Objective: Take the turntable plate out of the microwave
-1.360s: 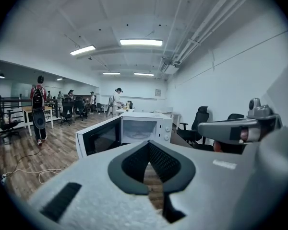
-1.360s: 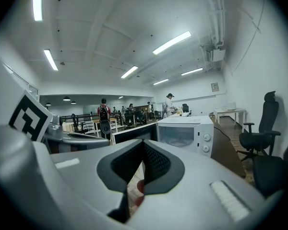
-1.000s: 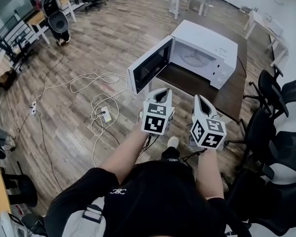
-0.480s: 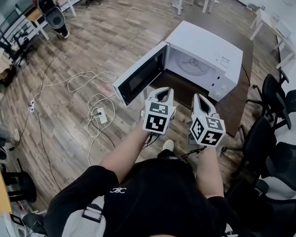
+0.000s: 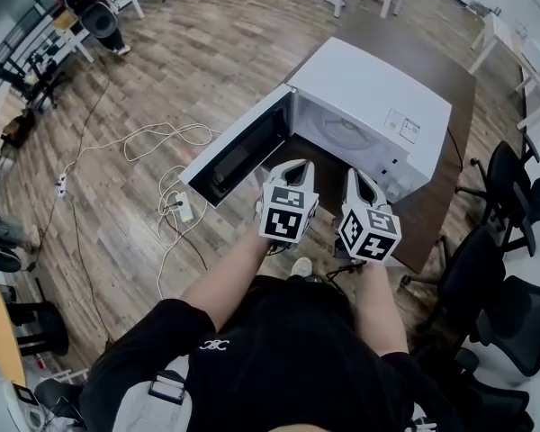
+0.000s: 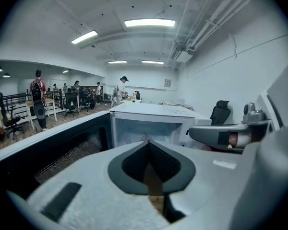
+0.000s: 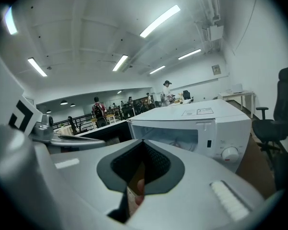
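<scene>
White microwave (image 5: 374, 97), door (image 5: 237, 154) open, top label (image 5: 401, 126) illegible; left hand-held gripper (image 5: 294, 164) and right hand-held gripper (image 5: 354, 172), jaws together

Can barely see the turntable plate (image 5: 346, 133) from overhead: just a pale slice, the rest tucked under the roof of the microwave (image 5: 378, 88). In the left gripper view the cavity's washed out, no plate to pick out. The sticker (image 5: 401, 126) on top is too small to read. Office chairs (image 5: 508, 183) are chopped by the right edge.
</scene>
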Demonstrator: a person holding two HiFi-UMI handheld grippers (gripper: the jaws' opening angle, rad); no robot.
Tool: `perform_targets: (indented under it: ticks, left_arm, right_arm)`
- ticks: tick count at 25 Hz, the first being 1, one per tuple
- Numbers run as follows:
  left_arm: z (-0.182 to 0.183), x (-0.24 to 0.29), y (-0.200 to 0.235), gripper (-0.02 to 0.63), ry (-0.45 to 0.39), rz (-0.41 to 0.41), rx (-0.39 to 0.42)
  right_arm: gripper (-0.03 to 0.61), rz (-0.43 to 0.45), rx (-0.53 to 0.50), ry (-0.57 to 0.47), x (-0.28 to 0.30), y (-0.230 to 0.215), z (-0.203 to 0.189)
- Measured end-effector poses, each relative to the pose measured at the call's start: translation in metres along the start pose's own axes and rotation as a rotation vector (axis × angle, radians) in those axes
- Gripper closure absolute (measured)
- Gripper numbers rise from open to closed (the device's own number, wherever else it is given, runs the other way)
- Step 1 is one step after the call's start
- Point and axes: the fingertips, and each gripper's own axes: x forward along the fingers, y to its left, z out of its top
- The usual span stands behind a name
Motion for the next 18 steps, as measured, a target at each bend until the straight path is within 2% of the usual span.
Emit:
perform_targets:
  ticks: [4,9,14,18]
  left_arm:
    - [0.000,0.016,0.009,0.606,0.007,0.017,-0.020]
    - [0.001,0.029,0.020,0.606,0.006,0.003,-0.013]
    - [0.005,0.041,0.027,0.606,0.028,-0.045,0.019]
    - [0.009,0.045,0.031,0.606,0.030,-0.095,0.041]
  right_arm:
    - [0.569,-0.005,0.035,-0.008,0.024,-0.010,-0.006]
    - [0.568,-0.046,0.156,0.009,0.052,-0.023,-0.023]
    - [0.561,-0.059,0.425,0.006,0.082,-0.040,-0.039]
    - [0.517,-0.060,0.711,-0.012,0.101,-0.056,-0.053]
